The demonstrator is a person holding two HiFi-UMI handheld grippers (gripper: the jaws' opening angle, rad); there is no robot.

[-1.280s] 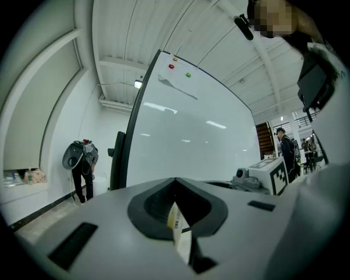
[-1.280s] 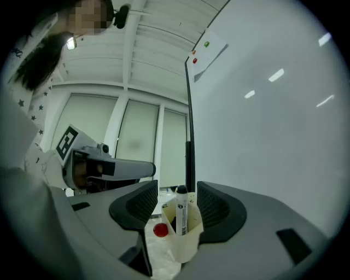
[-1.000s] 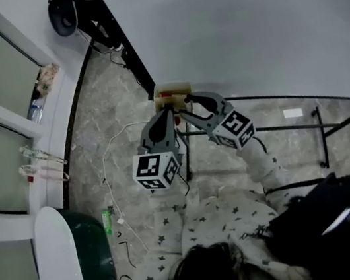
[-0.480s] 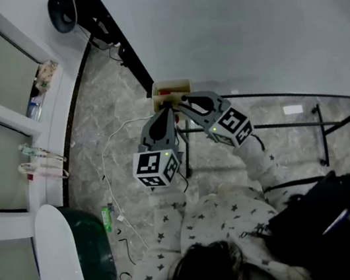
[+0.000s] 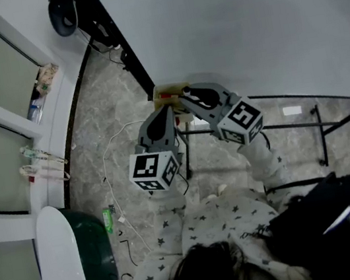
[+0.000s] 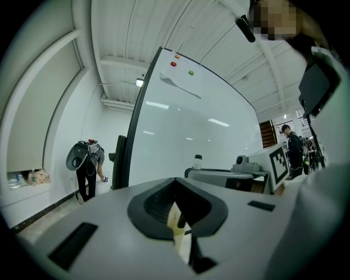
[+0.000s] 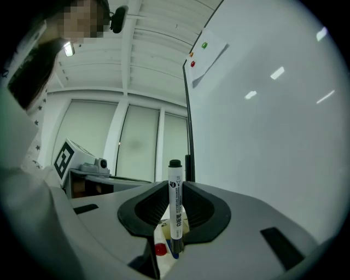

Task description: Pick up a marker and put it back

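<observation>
A small pale box (image 5: 171, 90) sits with the whiteboard (image 5: 240, 17) standing right behind it. Inside the box lies a red-capped pen (image 7: 159, 249), and a bit of blue shows next to it, too little to name. The marker (image 7: 175, 203) is out of the box, just above its opening. It has a slim white barrel with a black cap on top, black print running down its length and a dark lower end, and it stands upright. The right gripper (image 5: 184, 95) reaches level over the box. Its jaws have just been closing and now stand partly drawn in on the marker's barrel, one pad pressing each side, so the marker is held above the red-capped pen. The left gripper (image 5: 167, 109) meets the box at its near side, also level and close beside the right gripper. Its jaws are drawn in to a thin slit with the box's pale wall pinched between them.
</observation>
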